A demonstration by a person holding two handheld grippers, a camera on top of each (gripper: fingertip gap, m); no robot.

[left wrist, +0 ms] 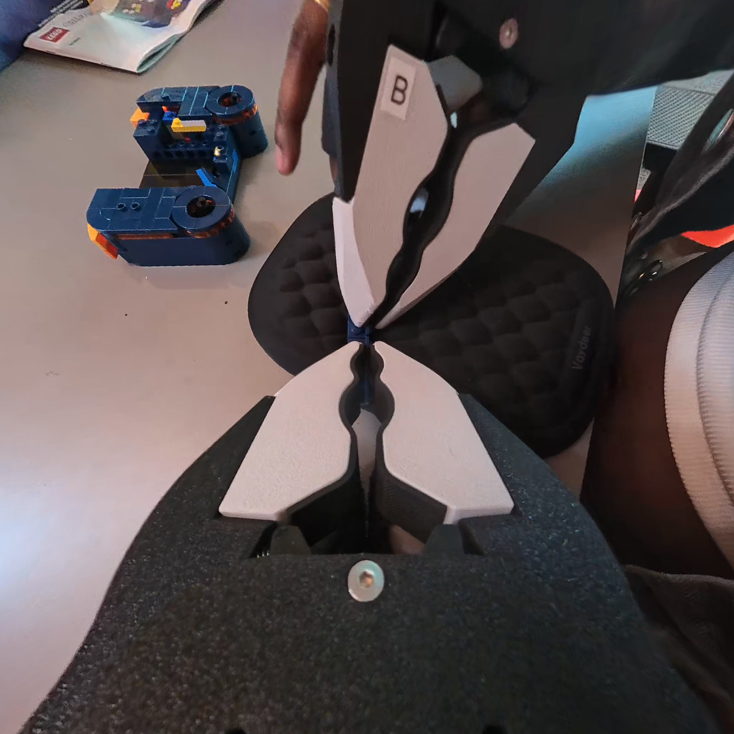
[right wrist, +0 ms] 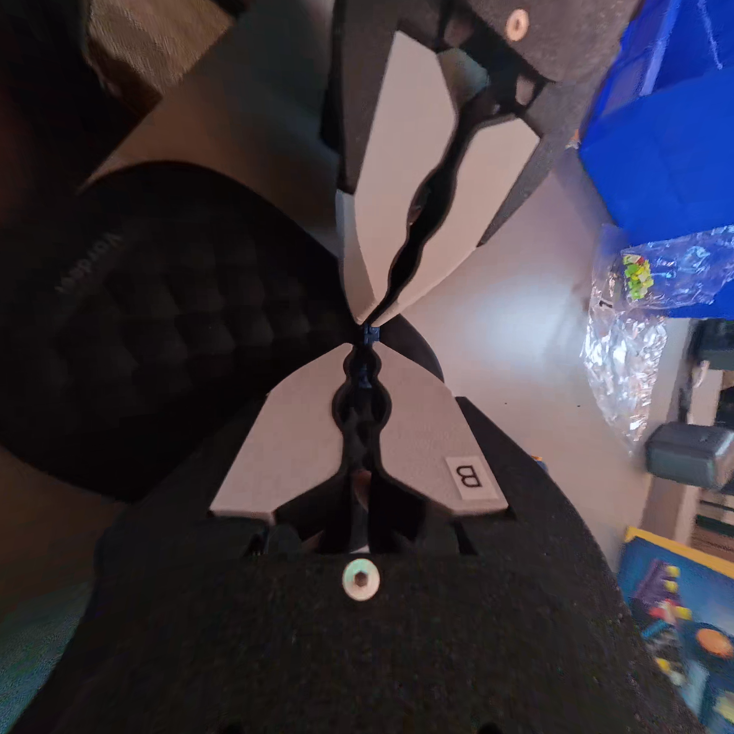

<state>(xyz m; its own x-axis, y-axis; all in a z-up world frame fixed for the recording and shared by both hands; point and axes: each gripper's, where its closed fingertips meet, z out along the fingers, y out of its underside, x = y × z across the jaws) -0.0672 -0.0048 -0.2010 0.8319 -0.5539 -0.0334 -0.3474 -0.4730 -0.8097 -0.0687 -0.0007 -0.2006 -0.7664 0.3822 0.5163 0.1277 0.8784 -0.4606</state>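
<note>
My left gripper and my right gripper meet tip to tip above a black quilted pad. Both are shut on a small dark blue brick piece held between them. The left reaches up from the bottom of its view. The right, with a white sticker on one finger, comes down from the top. In the right wrist view the same piece sits between my right gripper below and my left gripper above. More dark blue plastic shows deeper between each gripper's fingers. A person's hand holds the right gripper.
A dark blue brick model with orange parts lies on the grey table at the left, a folded booklet behind it. On the other side are a blue box, crinkled plastic bags, a grey case and a colourful box. My two grippers' fingertips are within a few centimetres of each other. Both grippers' tips are roughly 20 cm from the dark blue brick model.
</note>
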